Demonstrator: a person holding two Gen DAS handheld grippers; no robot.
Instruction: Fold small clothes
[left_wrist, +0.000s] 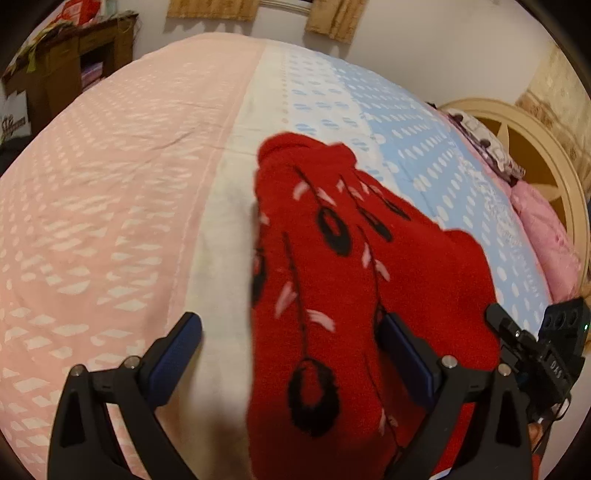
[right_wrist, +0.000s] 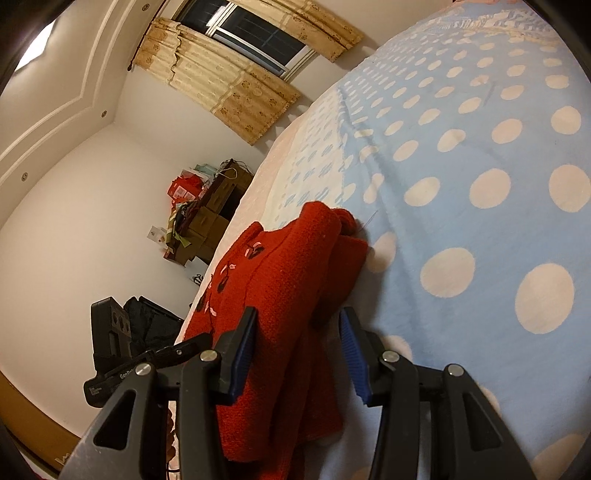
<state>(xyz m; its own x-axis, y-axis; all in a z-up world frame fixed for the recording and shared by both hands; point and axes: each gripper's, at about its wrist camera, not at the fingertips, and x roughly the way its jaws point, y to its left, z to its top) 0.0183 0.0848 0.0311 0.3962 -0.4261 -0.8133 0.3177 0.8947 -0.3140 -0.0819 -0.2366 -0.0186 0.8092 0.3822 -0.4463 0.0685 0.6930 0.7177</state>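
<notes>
A red knitted sweater (left_wrist: 351, 295) with black and pink feather marks lies bunched on the bed, its near part raised toward the cameras. My left gripper (left_wrist: 290, 321) stands wide open around its near end: one pad over the white sheet, the other over the knit, neither pressing. In the right wrist view the same sweater (right_wrist: 295, 266) runs in thick folds between the blue pads of my right gripper (right_wrist: 298, 314), which is shut on it. The right gripper's body (left_wrist: 546, 343) shows at the sweater's right edge.
The bedspread runs pink (left_wrist: 110, 203), white, then blue with white dots (right_wrist: 480, 166). Pink pillows (left_wrist: 546, 236) and a cream headboard (left_wrist: 535, 147) stand at the right. A brown cabinet (left_wrist: 74, 66) with clutter, a curtained window (right_wrist: 251, 40) and white walls lie beyond the bed.
</notes>
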